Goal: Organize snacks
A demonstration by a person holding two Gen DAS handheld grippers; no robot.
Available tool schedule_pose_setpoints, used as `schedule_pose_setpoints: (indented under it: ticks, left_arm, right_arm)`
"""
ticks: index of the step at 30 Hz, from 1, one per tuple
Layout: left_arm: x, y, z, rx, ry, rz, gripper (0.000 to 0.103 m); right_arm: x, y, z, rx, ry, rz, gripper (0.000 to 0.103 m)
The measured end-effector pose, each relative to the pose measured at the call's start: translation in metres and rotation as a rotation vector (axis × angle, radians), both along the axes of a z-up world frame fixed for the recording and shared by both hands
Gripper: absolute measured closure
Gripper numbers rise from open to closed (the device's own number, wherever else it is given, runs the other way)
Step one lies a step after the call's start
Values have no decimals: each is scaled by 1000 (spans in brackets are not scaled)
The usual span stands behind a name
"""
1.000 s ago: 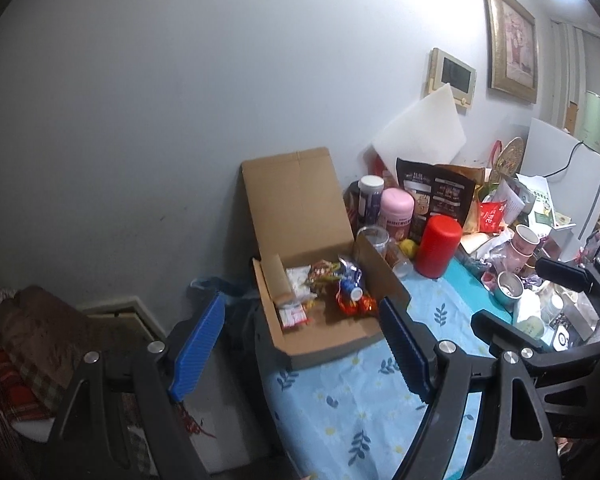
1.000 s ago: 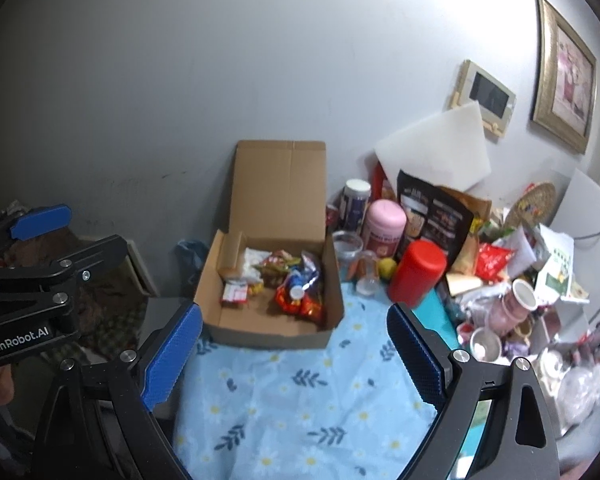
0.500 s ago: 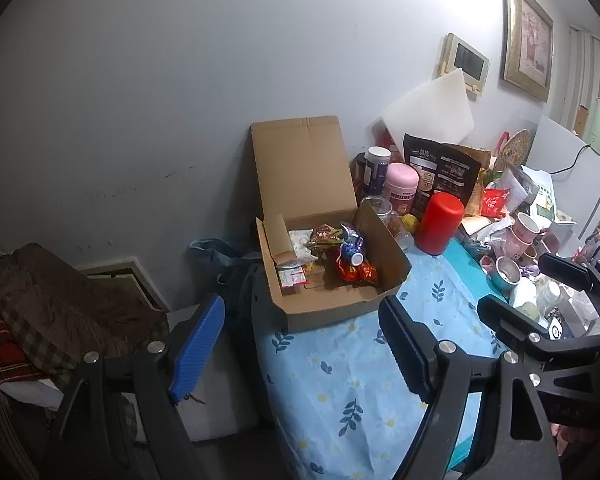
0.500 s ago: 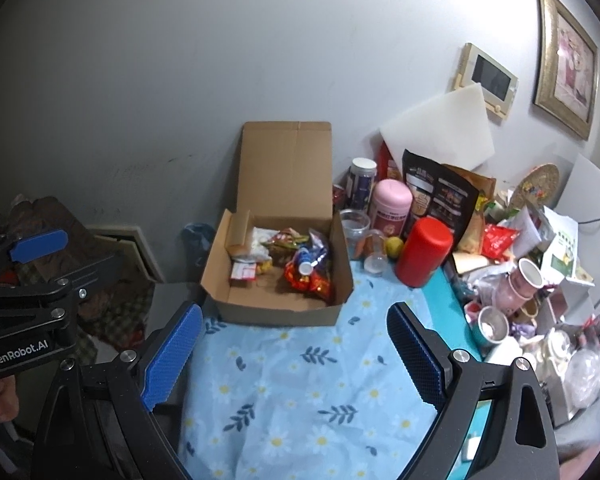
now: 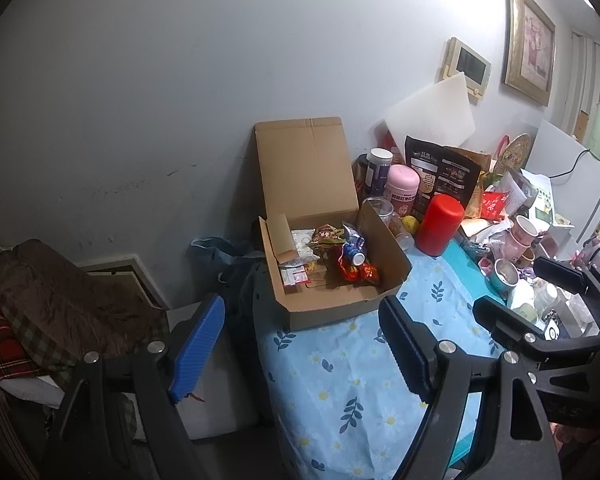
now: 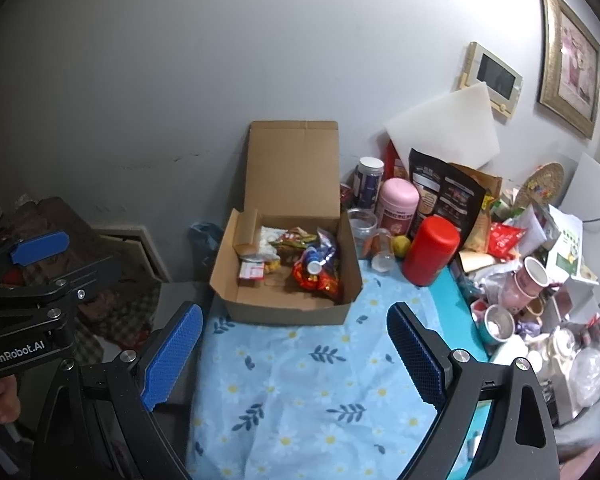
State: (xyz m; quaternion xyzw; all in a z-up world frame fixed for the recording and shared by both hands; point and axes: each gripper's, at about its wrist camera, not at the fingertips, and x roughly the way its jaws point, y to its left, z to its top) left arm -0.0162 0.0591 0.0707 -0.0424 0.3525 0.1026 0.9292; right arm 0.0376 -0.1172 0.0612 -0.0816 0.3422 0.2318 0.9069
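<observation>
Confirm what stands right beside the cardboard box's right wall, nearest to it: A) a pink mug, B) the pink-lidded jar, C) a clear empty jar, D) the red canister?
C: the clear empty jar stands against the right wall of the open cardboard box, while the red canister and pink-lidded jar stand farther right.

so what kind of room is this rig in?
Probably a lived-in home, not a lab: a table in a floral cloth crowded with mugs and jars, an open box of snacks, framed pictures on the wall, and folded blankets beside it.
</observation>
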Motion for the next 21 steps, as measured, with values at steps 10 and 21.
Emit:
schedule_pose_setpoints:
  ticks: [10,21]
  left_arm:
    - [-7,1,7,-6,-18,-25,23]
    - [-17,2,12,11,-29,-49,23]
  right_arm:
    - [-5,1,1,2,3,-9,8]
    - [-16,5,6,4,-7,-39,8]
